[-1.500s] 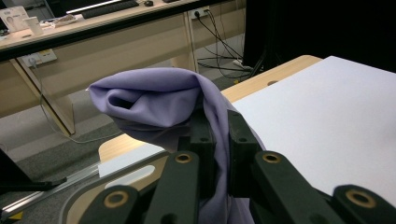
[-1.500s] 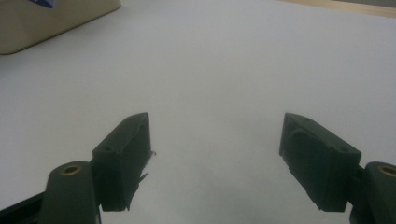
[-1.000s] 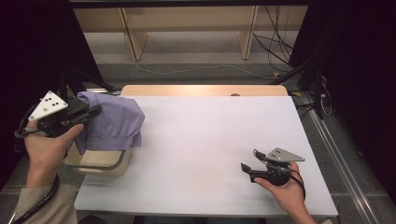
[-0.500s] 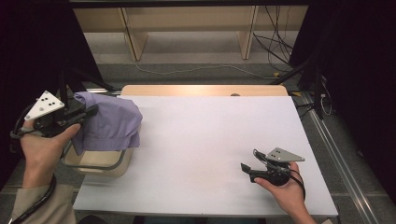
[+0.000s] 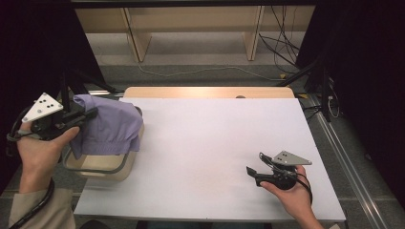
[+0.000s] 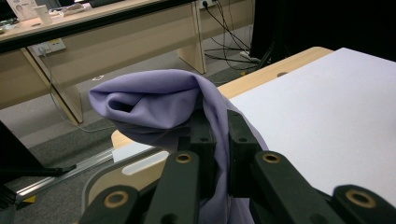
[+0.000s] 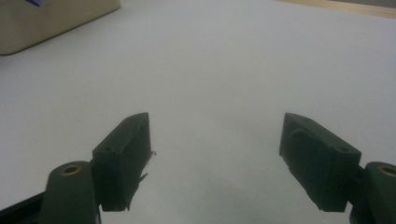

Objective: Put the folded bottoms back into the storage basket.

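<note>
High view: white table takes up most of the frame, with a wooden strip along its far edge. A beige basket sits at the table's left edge, overhanging it. A lavender cloth is bunched up above the basket and drapes over its far rim. Left gripper has its jaws clamped nearly together on a fold of the cloth; the left gripper view shows fabric pinched between both pads. Right gripper rests low over the table's near right area, well apart from the cloth, jaws spread wide with nothing between them.
</note>
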A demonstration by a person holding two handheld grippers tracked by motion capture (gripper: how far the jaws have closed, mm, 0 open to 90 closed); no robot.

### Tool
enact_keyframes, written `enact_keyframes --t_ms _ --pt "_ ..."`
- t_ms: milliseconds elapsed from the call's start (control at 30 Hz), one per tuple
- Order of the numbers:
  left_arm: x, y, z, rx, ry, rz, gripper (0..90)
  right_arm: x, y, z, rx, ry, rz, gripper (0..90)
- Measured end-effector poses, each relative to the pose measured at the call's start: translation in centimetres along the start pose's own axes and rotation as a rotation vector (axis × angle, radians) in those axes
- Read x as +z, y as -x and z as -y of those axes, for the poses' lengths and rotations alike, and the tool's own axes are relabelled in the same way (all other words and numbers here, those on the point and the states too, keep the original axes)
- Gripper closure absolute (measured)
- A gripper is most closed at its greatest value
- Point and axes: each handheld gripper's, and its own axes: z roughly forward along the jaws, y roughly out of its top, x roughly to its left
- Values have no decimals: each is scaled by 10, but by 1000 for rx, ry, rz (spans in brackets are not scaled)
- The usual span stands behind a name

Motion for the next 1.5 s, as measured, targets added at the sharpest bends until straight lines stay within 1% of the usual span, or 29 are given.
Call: enact_keyframes --t_ms 400,533,700,767,900,1033,1267,1433,1500 --pt "-1 -4 0 -2 -9 2 834 0 0 0 4 -1 0 260" --pt "-3 -8 -1 0 -8 0 834 1 1 0 5 0 1 260" --pt "-6 -16 -1 -10 -8 -4 834 1 1 0 6 -5 4 260" --pt "-6 -17 0 -6 -13 -3 834 1 1 0 5 -5 4 260" --pt "-6 -21 3 -13 -21 -2 834 2 1 0 7 -7 5 260" --pt "-6 -24 4 -12 -31 -1 834 1 1 0 5 -6 6 260" --pt "-3 -28 4 6 -62 4 834 1 1 0 5 -6 6 260" --pt "-3 -30 5 3 -73 3 834 2 1 0 5 -6 8 260" --pt "-3 -31 5 10 -81 2 834 2 1 0 5 -7 9 260"
